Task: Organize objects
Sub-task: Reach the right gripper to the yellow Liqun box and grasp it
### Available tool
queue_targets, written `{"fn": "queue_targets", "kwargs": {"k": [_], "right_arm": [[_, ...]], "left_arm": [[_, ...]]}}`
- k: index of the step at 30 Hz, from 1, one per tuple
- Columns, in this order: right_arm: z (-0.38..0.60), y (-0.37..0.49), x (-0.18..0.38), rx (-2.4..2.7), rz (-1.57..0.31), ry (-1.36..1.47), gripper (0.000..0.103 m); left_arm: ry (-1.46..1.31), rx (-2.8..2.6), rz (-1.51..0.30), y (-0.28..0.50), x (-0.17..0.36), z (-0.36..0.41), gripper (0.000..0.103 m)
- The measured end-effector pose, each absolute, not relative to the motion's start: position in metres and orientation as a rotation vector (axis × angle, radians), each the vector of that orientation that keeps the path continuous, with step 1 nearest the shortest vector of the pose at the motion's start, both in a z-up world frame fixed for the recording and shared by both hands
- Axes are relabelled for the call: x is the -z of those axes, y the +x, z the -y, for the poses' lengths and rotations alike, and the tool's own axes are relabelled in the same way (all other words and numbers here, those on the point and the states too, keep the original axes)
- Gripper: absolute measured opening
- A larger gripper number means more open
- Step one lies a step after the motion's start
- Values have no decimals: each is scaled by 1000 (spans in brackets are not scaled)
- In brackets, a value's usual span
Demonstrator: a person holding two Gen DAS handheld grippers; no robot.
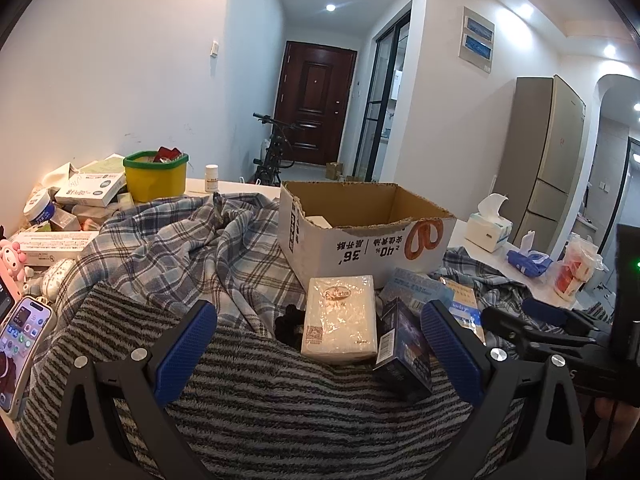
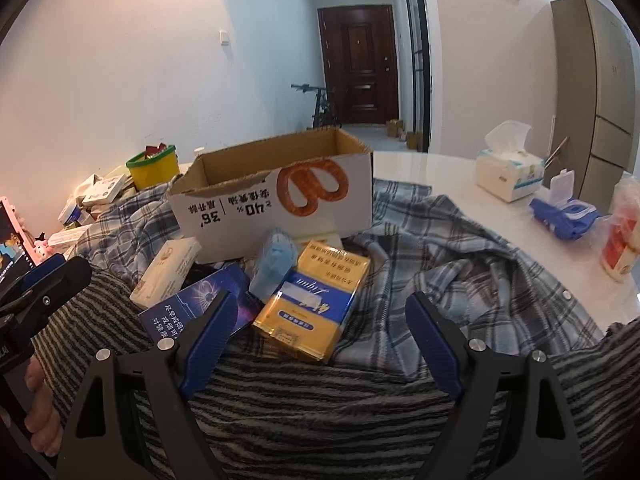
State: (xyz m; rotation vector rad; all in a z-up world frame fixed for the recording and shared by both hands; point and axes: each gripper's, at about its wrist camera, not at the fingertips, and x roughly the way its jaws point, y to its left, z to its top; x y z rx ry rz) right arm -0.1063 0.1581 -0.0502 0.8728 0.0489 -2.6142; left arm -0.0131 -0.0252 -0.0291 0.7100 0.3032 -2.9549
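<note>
**Two open grippers over a heap of small packs**

Three packs are lying closest to me on the striped grey blanket (image 2: pixel 320 400): a yellow pack (image 2: pixel 316 304), a dark blue box (image 2: pixel 192 304) and a white wrapped pack (image 1: pixel 340 320). In my right wrist view the yellow pack is sitting between the fingers of my right gripper (image 2: pixel 320 332), whose jaws are standing wide apart and pressing on nothing. The dark blue box is lying just beside that gripper's left finger; whether they are touching I cannot tell. My left gripper (image 1: pixel 320 344) is also gaping, with the white wrapped pack lying ahead between its fingers, untouched. Behind the packs an open cardboard box (image 2: pixel 280 200) is resting on a plaid cloth (image 1: pixel 180 248). Farther off, a yellow tub (image 1: pixel 156 178) is standing to the left among cartons, and a tissue box (image 2: pixel 510 172) is sitting on the white table (image 2: pixel 440 176) to the right.
</note>
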Motion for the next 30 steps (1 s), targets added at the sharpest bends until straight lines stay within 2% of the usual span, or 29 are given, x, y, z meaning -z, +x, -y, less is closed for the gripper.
{"fn": "queue_targets", "kwargs": {"k": [4,15,19,20,25,30], "right_arm": [[-156,-115,61,2572,63,965,85],[-135,-134,76,2598,-29,1104,85],[-142,-142,83,2560,36,1163,55],[-144,-143,83,2553,52,1162,52],[-149,-124,68,2594,-12,1046,50],[-158,-91,45,2640,-122,886,50]], "left_arm": [[711,2950,-328,-13,31,28,103],[715,2966,-309,-13,33,24,103],[727,2968,-311,-14,33,24,103],[733,2969,-314,-15,33,24,103],[741,2991,-296,-12,32,23,103],[818,3102,-173,-4,31,3,103]]}}
